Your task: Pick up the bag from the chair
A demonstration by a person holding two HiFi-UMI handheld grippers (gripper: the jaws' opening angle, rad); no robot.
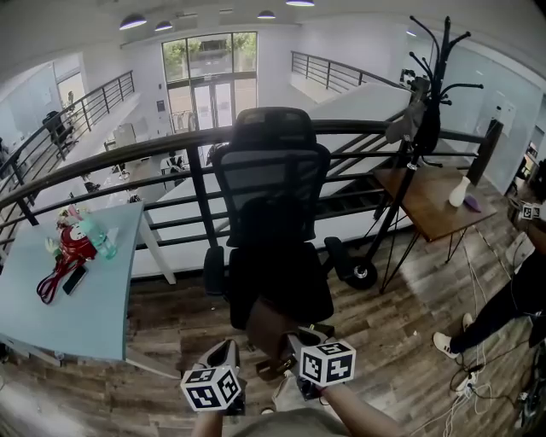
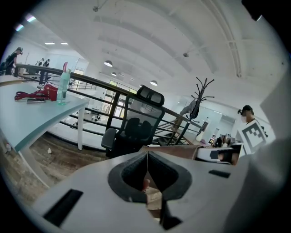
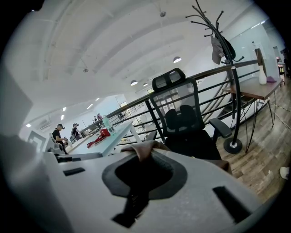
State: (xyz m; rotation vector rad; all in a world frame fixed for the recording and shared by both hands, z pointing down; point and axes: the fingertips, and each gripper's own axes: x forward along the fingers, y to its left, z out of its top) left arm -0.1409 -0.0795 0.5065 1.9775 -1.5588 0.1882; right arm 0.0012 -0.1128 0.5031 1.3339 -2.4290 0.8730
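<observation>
**Risk of a slip from a thin hold**

Brown bag (image 1: 266, 331) low, just in front of the chair (image 1: 271, 230) seat. Right claw (image 1: 299, 346) clenched on a fold of it. Left claw (image 1: 229, 352) clenched too, apparently on its edge. Could slide out and drop if swung or tilted.

Overall level: bright and even, cool white in all three views.
Sources: round ceiling lamps (image 1: 132, 22) are lit; daylight comes through the glazed doors (image 1: 209, 81) at the far end, which are pale and nearly blown out.
Glare: ceiling and walls are close to washed out; the worktop (image 1: 77, 282) reads flat pale blue with no hard hotspot.
Shadows: soft and weak on the floor; the chair (image 1: 273, 213) is a near-black mass with its seat detail lost.
Distortion: strong fisheye; the railing (image 1: 102, 158) bows; both gripper views have black corners.
Focus: the left gripper (image 2: 147, 154) and right gripper (image 3: 142, 159) are soft close to the lens; the bag (image 3: 150, 146) edge is blurred; the background is sharper.
</observation>
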